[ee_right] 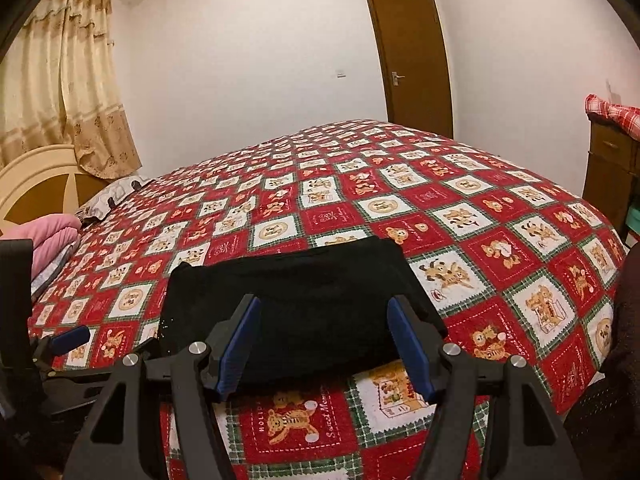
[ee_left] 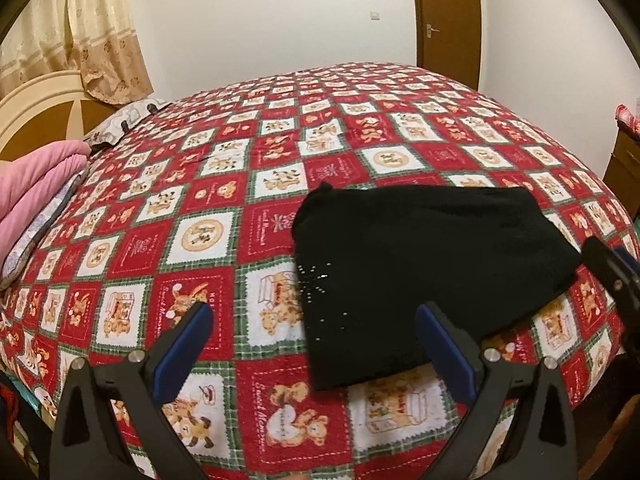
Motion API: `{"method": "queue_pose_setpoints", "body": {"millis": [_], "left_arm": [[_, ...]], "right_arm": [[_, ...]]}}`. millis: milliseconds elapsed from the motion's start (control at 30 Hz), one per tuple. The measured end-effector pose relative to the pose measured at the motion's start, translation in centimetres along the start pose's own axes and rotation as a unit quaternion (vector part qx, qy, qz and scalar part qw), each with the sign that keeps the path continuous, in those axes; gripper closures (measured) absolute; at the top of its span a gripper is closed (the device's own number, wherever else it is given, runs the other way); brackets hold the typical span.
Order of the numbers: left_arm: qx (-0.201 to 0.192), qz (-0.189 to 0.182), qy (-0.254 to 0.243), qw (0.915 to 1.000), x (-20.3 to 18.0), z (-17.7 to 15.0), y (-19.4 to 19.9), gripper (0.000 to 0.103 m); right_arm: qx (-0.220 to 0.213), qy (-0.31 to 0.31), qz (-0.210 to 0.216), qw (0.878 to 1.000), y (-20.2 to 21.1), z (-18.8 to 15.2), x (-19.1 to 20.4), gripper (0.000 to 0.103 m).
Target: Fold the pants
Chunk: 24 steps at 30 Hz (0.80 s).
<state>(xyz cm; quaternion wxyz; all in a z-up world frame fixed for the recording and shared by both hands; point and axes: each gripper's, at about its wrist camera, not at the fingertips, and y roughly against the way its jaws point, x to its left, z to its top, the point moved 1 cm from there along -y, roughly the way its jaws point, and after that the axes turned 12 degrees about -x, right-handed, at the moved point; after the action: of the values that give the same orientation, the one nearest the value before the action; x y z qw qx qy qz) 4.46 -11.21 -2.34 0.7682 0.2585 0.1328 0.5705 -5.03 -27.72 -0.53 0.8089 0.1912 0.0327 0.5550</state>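
The black pants (ee_left: 424,264) lie folded into a compact rectangle on the red patchwork bedspread (ee_left: 224,184), with small shiny studs on the left part. They also show in the right wrist view (ee_right: 296,312). My left gripper (ee_left: 316,332) is open and empty, held just above the pants' near left corner. My right gripper (ee_right: 322,320) is open and empty, held above the pants' near edge. The right gripper shows at the right edge of the left wrist view (ee_left: 612,272); the left one shows at the left edge of the right wrist view (ee_right: 68,340).
A folded pink blanket (ee_left: 36,192) and a pillow (ee_left: 124,118) lie at the bed's left by the cream headboard (ee_left: 36,100). A brown door (ee_right: 412,64) is behind the bed. A wooden dresser (ee_right: 608,168) stands at the right.
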Motion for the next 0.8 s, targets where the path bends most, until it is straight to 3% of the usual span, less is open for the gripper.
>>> {"method": "queue_pose_setpoints", "body": {"millis": [800], "left_arm": [[-0.003, 0.007, 0.021, 0.9998, 0.4, 0.2, 0.6, 0.0]], "right_arm": [[-0.023, 0.009, -0.002, 1.0, 1.2, 0.6, 0.5, 0.035]]}}
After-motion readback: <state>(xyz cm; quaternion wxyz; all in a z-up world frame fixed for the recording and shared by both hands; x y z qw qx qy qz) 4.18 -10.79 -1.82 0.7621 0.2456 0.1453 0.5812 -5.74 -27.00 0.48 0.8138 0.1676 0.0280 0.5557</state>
